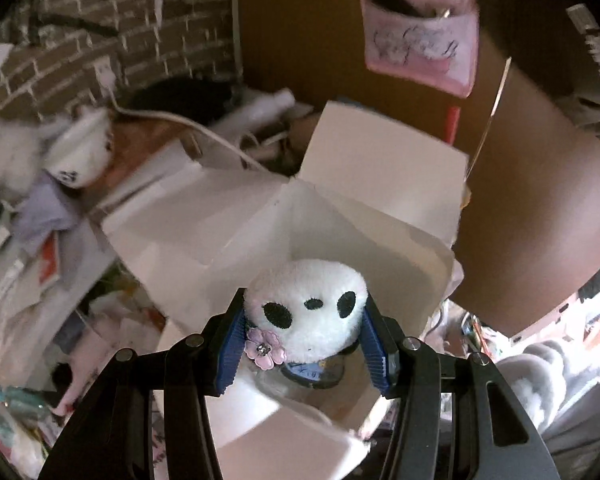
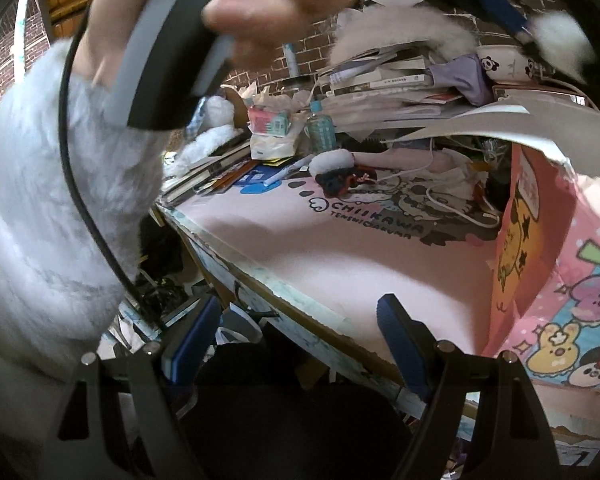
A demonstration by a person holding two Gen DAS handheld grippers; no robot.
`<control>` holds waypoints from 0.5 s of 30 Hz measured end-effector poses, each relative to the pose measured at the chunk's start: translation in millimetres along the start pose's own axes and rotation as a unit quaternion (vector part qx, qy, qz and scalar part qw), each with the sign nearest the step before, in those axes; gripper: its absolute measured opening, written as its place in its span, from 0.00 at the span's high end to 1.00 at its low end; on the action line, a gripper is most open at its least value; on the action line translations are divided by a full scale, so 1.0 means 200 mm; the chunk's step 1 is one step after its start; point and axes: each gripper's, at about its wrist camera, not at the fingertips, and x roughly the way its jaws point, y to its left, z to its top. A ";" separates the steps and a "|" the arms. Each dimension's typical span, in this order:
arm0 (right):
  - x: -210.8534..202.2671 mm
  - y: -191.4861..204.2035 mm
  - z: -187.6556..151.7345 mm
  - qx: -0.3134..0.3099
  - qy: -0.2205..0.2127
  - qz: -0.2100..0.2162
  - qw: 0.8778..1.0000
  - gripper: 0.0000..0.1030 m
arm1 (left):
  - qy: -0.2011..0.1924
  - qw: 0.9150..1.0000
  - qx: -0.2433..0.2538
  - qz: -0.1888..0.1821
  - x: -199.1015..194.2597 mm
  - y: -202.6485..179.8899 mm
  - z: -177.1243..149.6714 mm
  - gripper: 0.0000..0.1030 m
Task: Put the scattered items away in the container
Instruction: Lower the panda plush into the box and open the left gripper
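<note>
My left gripper [image 1: 306, 344] had its blue-padded jaws closed on a white plush toy [image 1: 306, 316] with black eyes and a pink flower at its neck. I held the toy directly over the open white box [image 1: 220, 220], whose flaps stood spread around it; whether the toy touched the box's floor I could not tell. Behind the box rose a brick wall [image 1: 84, 40], and beside the wall a brown wooden panel carried a pink pouch [image 1: 420, 44]. A white cable [image 1: 180, 122] trailed just behind the box, amid blurred clutter.

My right gripper [image 2: 296, 344] hung with its jaws apart, holding nothing, over the near edge of the desk [image 2: 308, 308]. A pink character mat [image 2: 320, 248] covered the desk. Beyond the mat lay a stack of books and papers [image 2: 388, 88], a bottle [image 2: 320, 128] and a small snack carton [image 2: 270, 122], all against brick wall. A pink printed bag [image 2: 572, 280] stood on the mat's right side. My other hand [image 2: 260, 20], in a fluffy pale sleeve [image 2: 60, 200], filled the upper left of this view.
</note>
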 end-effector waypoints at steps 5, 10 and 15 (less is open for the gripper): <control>0.00 0.00 0.00 0.000 0.000 -0.001 1.000 0.24 | 0.060 0.998 -0.003 0.002 0.16 0.00 0.05 0.54; -0.01 -0.01 -0.01 0.001 -0.002 -0.003 1.000 0.24 | 0.108 0.994 -0.006 -0.004 0.28 -0.01 0.04 0.54; -0.01 -0.01 -0.01 0.003 -0.001 -0.003 1.000 0.24 | 0.138 0.990 -0.005 0.003 0.33 -0.03 0.05 0.54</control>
